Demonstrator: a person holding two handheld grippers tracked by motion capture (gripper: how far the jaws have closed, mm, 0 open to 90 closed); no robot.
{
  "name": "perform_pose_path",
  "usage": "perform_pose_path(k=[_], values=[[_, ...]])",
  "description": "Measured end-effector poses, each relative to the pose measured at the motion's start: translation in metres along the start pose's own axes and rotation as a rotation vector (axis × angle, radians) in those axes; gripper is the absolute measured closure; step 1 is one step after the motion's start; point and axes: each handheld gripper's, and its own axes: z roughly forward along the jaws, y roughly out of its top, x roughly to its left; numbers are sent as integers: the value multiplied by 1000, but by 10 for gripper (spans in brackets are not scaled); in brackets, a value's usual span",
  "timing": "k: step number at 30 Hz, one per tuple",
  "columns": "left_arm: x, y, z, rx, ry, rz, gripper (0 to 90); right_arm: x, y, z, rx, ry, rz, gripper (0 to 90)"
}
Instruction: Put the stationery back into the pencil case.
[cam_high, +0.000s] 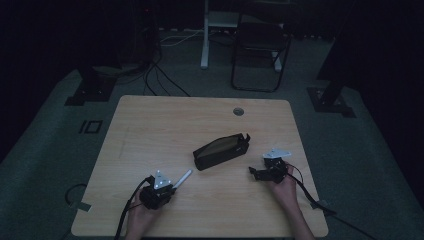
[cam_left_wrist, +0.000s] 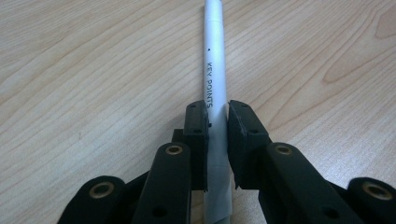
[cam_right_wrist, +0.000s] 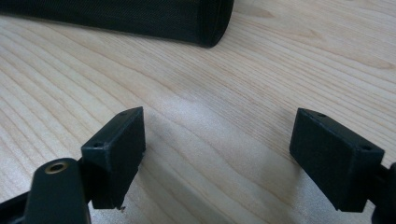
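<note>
The left gripper (cam_left_wrist: 217, 135) was clamped on the pen (cam_left_wrist: 215, 60), the right gripper (cam_right_wrist: 219, 154) gaped empty, and the pouch (cam_high: 221, 150) awaited loading, seemingly.

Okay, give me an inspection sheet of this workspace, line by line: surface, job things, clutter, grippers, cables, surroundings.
Surface: wooden table, with a round grommet hole.
Job's things: black pencil case, open on top; white pen marked KEY POINTS.
Clutter: nothing seen.
Grippers: left gripper shut on the pen; right gripper open above bare wood beside the case.
Cables: one trails from each gripper; more on the floor behind.
Surroundings: dark room, folding chair, stand bases.
</note>
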Motion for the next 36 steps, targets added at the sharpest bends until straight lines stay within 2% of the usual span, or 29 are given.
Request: perform_pose_path(k=[14,27,36], values=[[0,3,0,9,-21,24,789,-1,0,0,0,4,-5,182],[2,9,-11,-27,-40,57,788,-1,0,0,0,4,-4,182],[5,12,-18,-52,-43,55,788,-1,0,0,0,5,-4,182]])
